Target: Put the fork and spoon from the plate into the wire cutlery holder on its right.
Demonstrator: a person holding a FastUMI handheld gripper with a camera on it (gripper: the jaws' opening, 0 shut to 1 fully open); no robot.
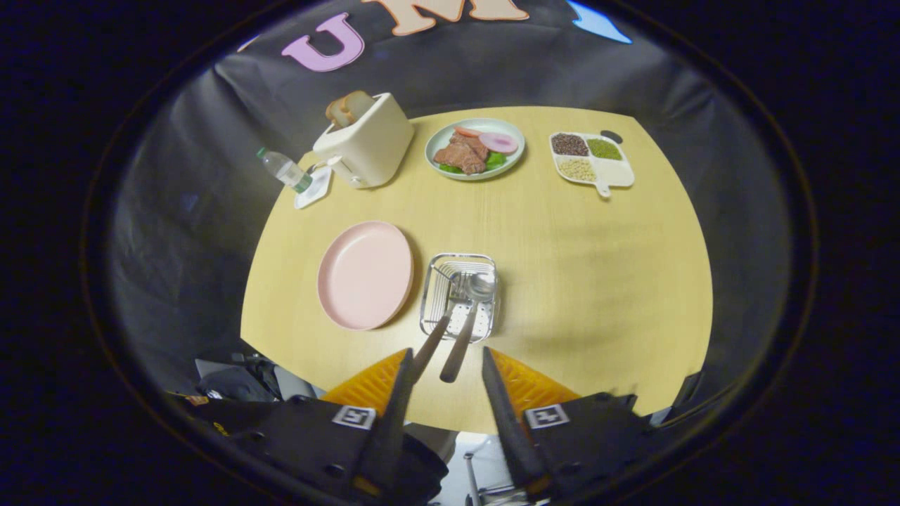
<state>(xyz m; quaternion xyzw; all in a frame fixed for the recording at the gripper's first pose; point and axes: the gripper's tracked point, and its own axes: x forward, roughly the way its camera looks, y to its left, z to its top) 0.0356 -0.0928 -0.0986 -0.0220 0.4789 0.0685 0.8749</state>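
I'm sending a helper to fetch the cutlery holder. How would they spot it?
On the round wooden table, find the empty pink plate. Right beside it, just ahead of the open gripper, stands the wire cutlery holder: the only metal mesh basket, with two utensil handles sticking out.

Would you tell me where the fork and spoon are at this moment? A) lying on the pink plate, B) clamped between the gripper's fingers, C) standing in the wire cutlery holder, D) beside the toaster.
C: the fork and spoon stand in the wire cutlery holder, handles leaning toward the open gripper; the pink plate is bare.
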